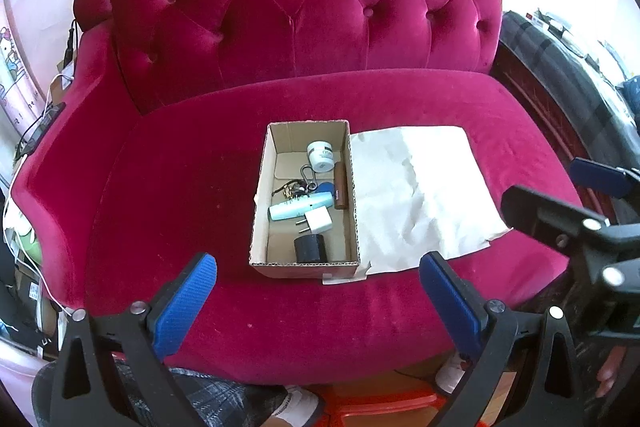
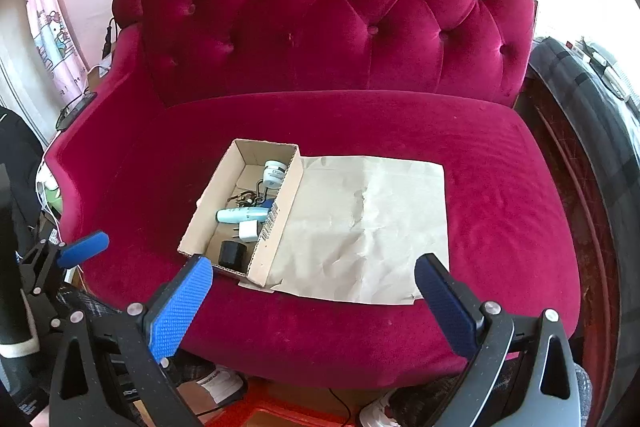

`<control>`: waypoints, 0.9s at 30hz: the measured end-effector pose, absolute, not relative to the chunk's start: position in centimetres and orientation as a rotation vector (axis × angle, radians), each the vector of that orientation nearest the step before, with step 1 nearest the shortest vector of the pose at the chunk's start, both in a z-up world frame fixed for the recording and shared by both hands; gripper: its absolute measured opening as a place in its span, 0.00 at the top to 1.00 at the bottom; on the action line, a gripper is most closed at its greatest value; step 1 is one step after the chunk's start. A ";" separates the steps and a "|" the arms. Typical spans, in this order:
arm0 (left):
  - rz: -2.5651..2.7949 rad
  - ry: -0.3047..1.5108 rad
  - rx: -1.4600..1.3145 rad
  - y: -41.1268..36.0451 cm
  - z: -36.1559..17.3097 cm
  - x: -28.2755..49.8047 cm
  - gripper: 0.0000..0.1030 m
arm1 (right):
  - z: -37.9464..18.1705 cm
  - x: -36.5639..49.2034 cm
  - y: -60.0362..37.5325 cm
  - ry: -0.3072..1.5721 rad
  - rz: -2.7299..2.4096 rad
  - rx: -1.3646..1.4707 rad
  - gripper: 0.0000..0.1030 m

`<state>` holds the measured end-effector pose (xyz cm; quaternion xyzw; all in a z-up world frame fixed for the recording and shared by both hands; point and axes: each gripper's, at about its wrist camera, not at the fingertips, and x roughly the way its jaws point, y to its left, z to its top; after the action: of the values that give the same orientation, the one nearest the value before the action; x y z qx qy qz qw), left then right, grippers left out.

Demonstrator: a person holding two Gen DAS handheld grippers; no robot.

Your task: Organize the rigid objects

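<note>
Cardboard box [image 1: 262, 227], corrugated and open-topped, sits on a crimson velvet sofa [image 1: 180, 187] beside creased brown paper [image 1: 420, 195], holding a white jar [image 1: 321, 155], pale-blue tube [image 1: 300, 207], white plug [image 1: 318, 221] and black cylinder [image 1: 309, 248]. Left hand-held gripper [image 1: 318, 301] and right hand-held gripper [image 2: 314, 303] both hover spread, empty.

Your views: bright daylight, blown-out white at upper right; strong fisheye bending, dark corners; crimson tufted velvet sofa [image 1: 304, 27] sharp, sheen-streaked.
</note>
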<state>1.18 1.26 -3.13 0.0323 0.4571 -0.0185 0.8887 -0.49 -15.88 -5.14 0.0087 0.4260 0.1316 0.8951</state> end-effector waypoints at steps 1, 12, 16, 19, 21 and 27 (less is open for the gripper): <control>-0.037 0.948 0.068 1.2 -3.0 1.2 0.00 | -5.1 -0.5 -15.9 0.882 0.269 0.017 0.00; -0.034 0.941 0.051 1.4 -2.6 1.1 0.00 | -5.0 -0.8 -15.7 0.873 0.271 0.008 0.00; -0.037 0.937 0.052 1.3 -2.4 1.1 0.00 | -5.0 -0.8 -15.5 0.872 0.269 0.000 0.00; -0.037 0.935 0.050 1.2 -2.3 1.1 0.00 | -5.0 -0.9 -15.4 0.871 0.266 0.001 0.00; -0.034 0.933 0.045 1.2 -2.2 1.2 0.00 | -5.0 -0.9 -15.3 0.872 0.263 0.003 0.00; -0.034 0.935 0.037 1.2 -2.1 1.2 0.00 | -4.9 -0.8 -15.5 0.874 0.267 0.010 0.00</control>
<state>1.20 1.23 -2.15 0.0176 0.4508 -0.0164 0.8923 -0.82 -15.48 -4.91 0.0047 0.4220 0.1288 0.8974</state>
